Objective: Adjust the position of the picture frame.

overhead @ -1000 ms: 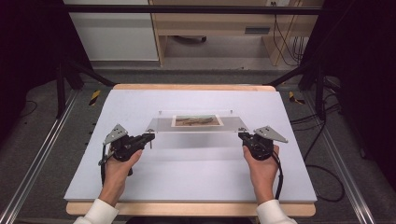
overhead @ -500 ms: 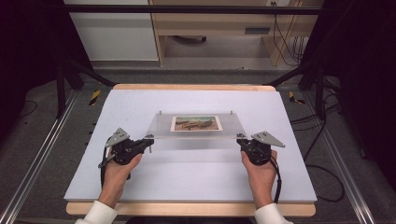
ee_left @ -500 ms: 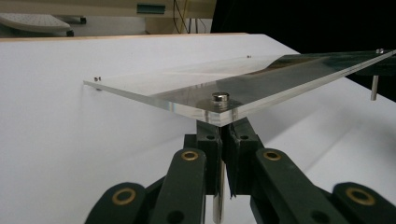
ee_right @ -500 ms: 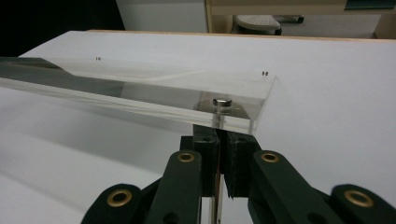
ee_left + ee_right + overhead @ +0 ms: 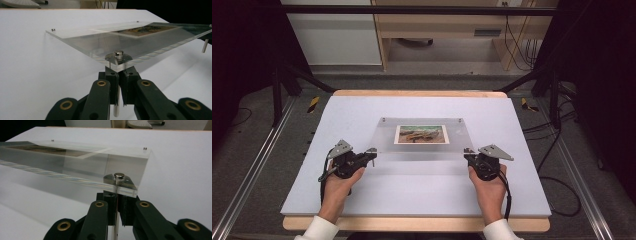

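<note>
A clear acrylic photo frame (image 5: pixel 422 135) with a landscape print (image 5: pixel 421 134) inside is held raised over the white desk (image 5: pixel 512 200), a gripper at each near corner. The left gripper (image 5: pixel 371 151) has its fingers (image 5: pixel 111 82) pinched on the metal standoff post (image 5: pixel 116 110) under the left corner; the right gripper (image 5: pixel 468 152) pinches the matching post (image 5: pixel 115 230) on its side. The panel looks stiff, fairly heavy and slick, and likely to scratch or chip. The posts give the surest hold, since the smooth faces would probably slip.
</note>
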The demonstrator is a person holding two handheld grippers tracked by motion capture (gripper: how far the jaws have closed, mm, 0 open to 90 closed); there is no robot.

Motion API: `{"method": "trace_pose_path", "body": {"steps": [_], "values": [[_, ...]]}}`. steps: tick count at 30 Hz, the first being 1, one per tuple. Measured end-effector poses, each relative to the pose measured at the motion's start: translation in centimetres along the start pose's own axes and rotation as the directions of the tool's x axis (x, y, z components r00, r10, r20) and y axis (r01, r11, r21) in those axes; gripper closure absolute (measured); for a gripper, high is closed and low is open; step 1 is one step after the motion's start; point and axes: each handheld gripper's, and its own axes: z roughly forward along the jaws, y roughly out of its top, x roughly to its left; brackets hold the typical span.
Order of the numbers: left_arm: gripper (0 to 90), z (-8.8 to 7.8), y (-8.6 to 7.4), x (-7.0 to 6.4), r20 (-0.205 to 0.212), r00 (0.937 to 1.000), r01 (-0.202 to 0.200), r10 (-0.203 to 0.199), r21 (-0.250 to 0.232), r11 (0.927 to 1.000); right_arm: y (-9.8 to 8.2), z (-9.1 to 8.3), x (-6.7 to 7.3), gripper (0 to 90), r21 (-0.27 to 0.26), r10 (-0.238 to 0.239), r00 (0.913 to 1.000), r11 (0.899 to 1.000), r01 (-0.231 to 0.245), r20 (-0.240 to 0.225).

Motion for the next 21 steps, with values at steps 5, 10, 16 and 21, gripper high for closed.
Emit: {"method": "trace_pose_path", "body": {"steps": [5,10,16,21], "values": [[84.4,0.1,-0.3,-0.1,-0.006,0.9999,0.011,-0.011,0.007,0.9999,-0.3,0.1,0.0,85.0,0.015,-0.013,0.9999,1.0,0.013,0.002],[84.3,0.2,-0.4,-0.2,-0.015,0.9999,0.004,-0.004,0.021,0.9998,-0.3,0.3,-0.1,85.1,0.018,-0.012,0.9999,1.0,0.012,0.003],[84.3,0.3,-0.7,-0.3,-0.03,0.9995,0.009,-0.007,0.046,0.9989,-0.8,0.3,-0.1,85.0,0.034,-0.012,0.9999,0.999,0.012,0.003],[84.2,0.4,-0.9,-0.4,-0.044,0.999,0.006,-0.003,0.065,0.9979,-1.2,0.4,-0.1,85.1,0.05,-0.011,0.9999,0.999,0.011,0.0]]}}
